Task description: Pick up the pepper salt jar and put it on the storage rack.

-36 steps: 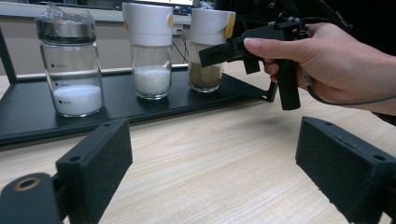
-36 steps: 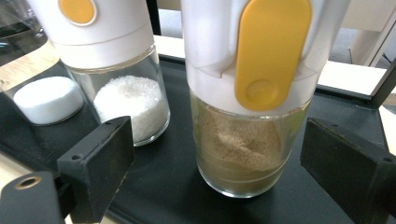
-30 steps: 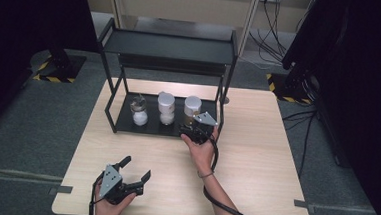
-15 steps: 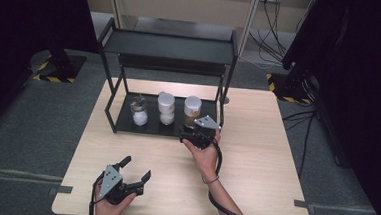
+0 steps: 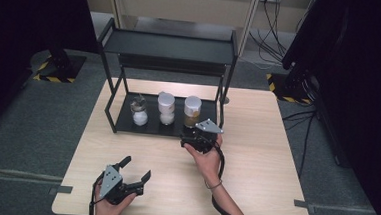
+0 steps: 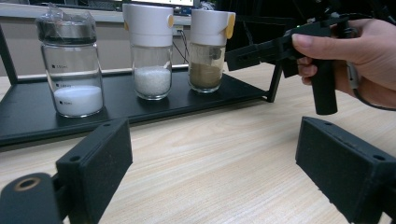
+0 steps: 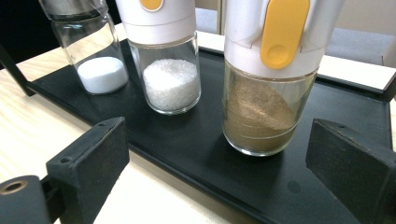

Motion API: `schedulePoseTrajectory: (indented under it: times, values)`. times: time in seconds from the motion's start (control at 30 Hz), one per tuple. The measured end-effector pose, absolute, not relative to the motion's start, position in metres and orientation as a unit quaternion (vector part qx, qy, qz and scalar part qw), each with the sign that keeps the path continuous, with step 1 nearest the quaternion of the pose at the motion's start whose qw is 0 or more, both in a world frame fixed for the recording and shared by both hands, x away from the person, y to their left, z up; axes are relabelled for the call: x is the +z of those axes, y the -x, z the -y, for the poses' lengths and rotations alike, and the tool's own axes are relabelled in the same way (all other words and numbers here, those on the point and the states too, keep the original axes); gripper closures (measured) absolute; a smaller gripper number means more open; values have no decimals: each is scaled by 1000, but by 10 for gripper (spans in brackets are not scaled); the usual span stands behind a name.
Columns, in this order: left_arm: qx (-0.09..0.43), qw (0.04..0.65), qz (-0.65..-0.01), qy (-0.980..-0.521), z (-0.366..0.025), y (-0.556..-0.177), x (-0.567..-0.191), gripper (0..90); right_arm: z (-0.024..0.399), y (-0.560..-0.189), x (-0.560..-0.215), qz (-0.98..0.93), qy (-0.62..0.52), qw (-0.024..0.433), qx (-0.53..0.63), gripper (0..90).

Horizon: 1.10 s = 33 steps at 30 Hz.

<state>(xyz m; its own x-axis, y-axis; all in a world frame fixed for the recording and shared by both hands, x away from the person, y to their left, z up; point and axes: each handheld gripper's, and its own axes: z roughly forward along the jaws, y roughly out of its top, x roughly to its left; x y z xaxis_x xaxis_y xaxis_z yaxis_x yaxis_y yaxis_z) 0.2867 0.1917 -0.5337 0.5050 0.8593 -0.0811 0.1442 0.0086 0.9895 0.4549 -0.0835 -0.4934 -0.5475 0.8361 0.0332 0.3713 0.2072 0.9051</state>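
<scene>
**Black shelf tray, three glass jars, both grippers open**

Black metal two-tier rack (image 5: 168, 46) at the far side of a pale wooden table (image 5: 270, 157); its low black tray (image 5: 127, 123) used as landmark here.

On the tray's left part: clear glass jar with a dark, plastic-wrapped lid and white powder (image 5: 139, 110) (image 6: 71, 65) (image 7: 88, 44). On the tray's middle: clear glass jar with a white cap and coarse white grains (image 5: 166, 108) (image 6: 149, 53) (image 7: 166, 56). On the tray's right part: clear glass jar with a white cap, a yellow tab and brown powder (image 5: 192, 111) (image 6: 208, 49) (image 7: 264, 84), upright, standing free.

Well in front of the tray, near the table's near edge: left gripper (image 5: 135, 170) (image 6: 210, 177), held in a hand, jaws wide apart, nothing between them.

Just in front of the tray's right part: right gripper (image 5: 193, 133) (image 7: 215, 172), held in a hand, pointed at the brown-powder jar. Jaws just been opening, now standing wide apart with the jar just beyond their tips, pads clear of the glass. Seen also from the left gripper's camera, right of the jars (image 6: 247, 53).
</scene>
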Motion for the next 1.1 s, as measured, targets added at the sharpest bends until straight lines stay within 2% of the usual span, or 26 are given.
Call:
schedulePoseTrajectory:
  times: [1.1]
  values:
    - [305, 590, -398, -633, -192, -286, -534, 103, 117, -417, -493, -743, -393, 230, 490, 59]
